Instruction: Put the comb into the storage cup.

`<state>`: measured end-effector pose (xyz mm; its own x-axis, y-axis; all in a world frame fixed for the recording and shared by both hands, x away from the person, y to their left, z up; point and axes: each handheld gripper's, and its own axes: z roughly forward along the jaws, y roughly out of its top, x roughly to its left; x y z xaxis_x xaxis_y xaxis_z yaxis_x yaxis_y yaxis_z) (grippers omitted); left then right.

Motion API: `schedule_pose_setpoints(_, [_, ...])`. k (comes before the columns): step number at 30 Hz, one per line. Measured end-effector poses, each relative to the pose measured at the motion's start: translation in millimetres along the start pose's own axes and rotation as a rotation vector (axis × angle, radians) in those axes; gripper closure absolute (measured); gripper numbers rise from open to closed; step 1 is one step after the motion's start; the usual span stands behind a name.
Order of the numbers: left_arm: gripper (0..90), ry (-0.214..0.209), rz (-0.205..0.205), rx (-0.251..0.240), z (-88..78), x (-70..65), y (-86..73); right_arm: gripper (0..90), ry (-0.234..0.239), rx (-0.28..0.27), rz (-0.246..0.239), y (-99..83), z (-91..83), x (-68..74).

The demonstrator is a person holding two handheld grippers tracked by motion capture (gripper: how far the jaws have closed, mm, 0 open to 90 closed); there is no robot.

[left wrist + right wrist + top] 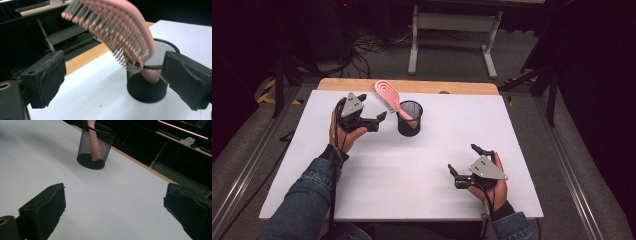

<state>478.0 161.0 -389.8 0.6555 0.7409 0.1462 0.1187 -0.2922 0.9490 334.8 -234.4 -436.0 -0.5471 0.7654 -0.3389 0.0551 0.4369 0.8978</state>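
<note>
The brush (388, 95) stands handle-down in the mesh cup (410, 118), near the far middle of the tabletop (412, 170), and its bristled head leans out over the rim toward my left side because the handle is too thin to fill the cup and simply rests against the wire wall. In the left claw's view the bristles (110, 32) face down and toward me, with the pink handle (150, 75) visible through the mesh. My left claw (381, 118) is just beside the cup, pointed at it, with its jaws wide apart and nothing between them; I judge it sits there because the leaning head is the easiest part to reach from that side, either having just let go or about to take hold, and I cannot tell which. My right claw (466, 160) is well apart from the cup, low over the near right of the tabletop, jaws also spread wide and empty; from its view the cup (96, 146) is far ahead. I keep it back, I think, so it stays out of the left hand's way. The light cup could tip if the head is pulled sideways.
</note>
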Motion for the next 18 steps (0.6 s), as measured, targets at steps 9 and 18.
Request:
schedule_pose_setpoints(9, [6.3,0.001,0.03,0.003,-6.4,-4.1,-10.5,4.4,0.004,0.0,0.0,0.0,0.5,0.2])
schedule_pose_setpoints(18, [6.4,-0.018,0.043,0.003,-8.9,-10.4,-14.0,4.5,0.009,0.003,-0.007,0.2,0.8,0.5])
